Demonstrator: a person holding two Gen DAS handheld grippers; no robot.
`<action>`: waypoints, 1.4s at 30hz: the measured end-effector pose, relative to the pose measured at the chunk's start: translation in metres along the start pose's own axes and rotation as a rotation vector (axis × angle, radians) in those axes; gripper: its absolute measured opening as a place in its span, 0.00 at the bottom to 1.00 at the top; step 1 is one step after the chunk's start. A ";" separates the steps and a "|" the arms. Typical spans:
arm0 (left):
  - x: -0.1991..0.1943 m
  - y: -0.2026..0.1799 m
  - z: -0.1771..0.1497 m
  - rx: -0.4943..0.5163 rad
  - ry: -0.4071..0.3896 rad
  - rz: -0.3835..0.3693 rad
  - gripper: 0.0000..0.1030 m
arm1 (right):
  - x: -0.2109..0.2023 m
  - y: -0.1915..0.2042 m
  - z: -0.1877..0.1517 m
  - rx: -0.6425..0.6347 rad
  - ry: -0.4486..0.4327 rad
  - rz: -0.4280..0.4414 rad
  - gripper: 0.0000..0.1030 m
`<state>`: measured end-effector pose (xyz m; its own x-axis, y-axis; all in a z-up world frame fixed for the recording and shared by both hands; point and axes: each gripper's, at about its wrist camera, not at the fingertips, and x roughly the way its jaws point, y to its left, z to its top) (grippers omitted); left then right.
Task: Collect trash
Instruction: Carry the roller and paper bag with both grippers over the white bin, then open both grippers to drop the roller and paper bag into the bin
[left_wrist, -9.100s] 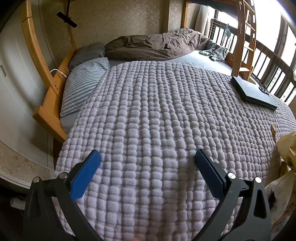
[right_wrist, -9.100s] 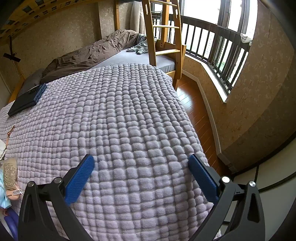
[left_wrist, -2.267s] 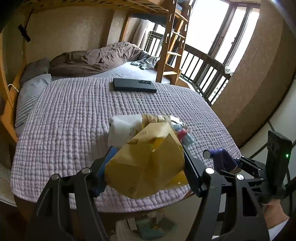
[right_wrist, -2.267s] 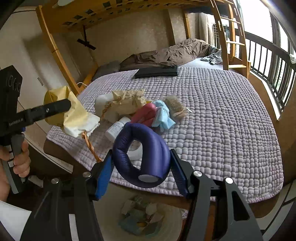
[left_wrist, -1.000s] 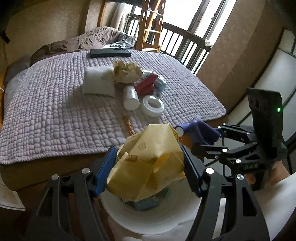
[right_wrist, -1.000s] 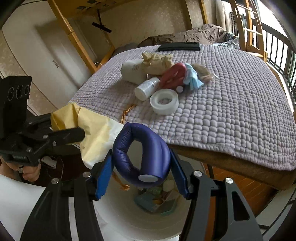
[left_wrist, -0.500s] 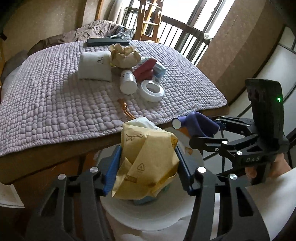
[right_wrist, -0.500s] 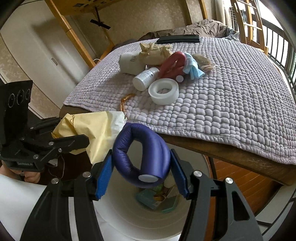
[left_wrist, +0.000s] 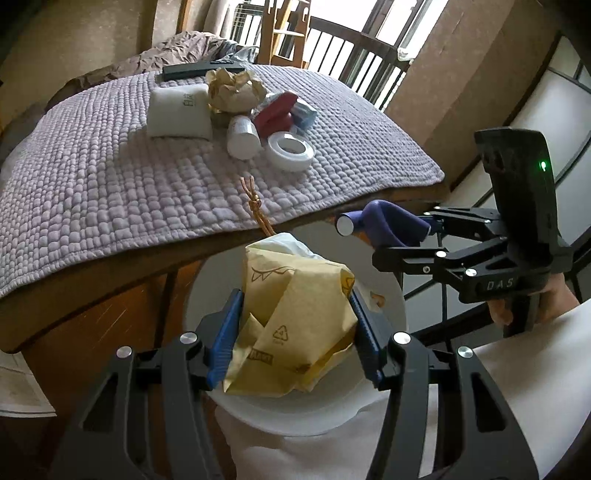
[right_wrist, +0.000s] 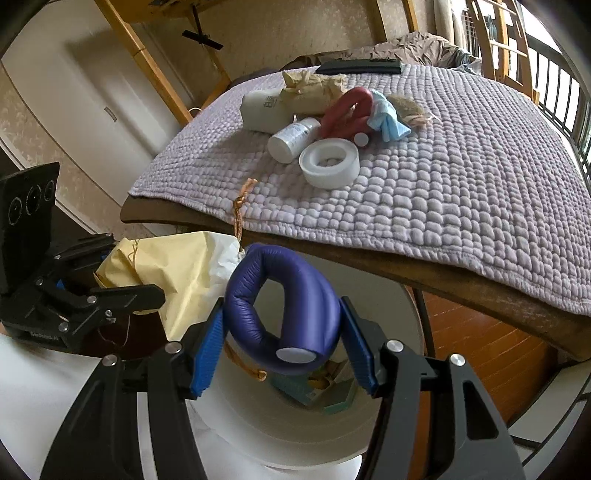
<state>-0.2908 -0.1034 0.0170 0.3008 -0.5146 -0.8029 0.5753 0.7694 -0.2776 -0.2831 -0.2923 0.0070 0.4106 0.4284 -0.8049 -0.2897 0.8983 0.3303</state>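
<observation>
My left gripper (left_wrist: 295, 332) is shut on a crumpled yellow paper bag (left_wrist: 295, 317) and holds it right over the white trash bin (left_wrist: 391, 295). The bag also shows in the right wrist view (right_wrist: 173, 269). My right gripper (right_wrist: 282, 339) is shut on a bent purple foam tube (right_wrist: 284, 295), also over the bin (right_wrist: 258, 417), which holds several scraps. In the left wrist view the tube (left_wrist: 384, 225) and right gripper (left_wrist: 417, 240) hang beside the bag. More trash lies on the bed: a tape roll (left_wrist: 291, 151), a white bottle (left_wrist: 242, 137), a red tube (left_wrist: 277, 112), crumpled brown paper (left_wrist: 232, 90).
The bin stands on the floor against the foot of the bed with its purple blanket (left_wrist: 110, 177). A white pouch (left_wrist: 179, 110), a black flat box (left_wrist: 203, 68) and an orange cord (left_wrist: 255, 203) lie on the blanket. A balcony railing (left_wrist: 354, 62) is at the right.
Both grippers have sunk lower toward the bin with their loads. The paper bag now sits closer to the bin's mouth. Both grips are unchanged.
</observation>
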 end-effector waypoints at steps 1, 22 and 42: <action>0.001 -0.001 -0.001 0.008 0.003 0.002 0.55 | 0.000 0.000 -0.001 0.000 0.003 0.001 0.57; 0.053 -0.002 -0.008 0.039 0.114 0.103 0.55 | 0.029 -0.005 -0.028 0.019 0.090 -0.040 0.57; 0.097 -0.015 -0.015 0.089 0.181 0.164 0.55 | 0.072 -0.005 -0.043 0.026 0.143 -0.093 0.57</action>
<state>-0.2815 -0.1596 -0.0646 0.2592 -0.3031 -0.9170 0.5971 0.7966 -0.0945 -0.2897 -0.2704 -0.0738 0.3070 0.3266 -0.8939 -0.2326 0.9365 0.2623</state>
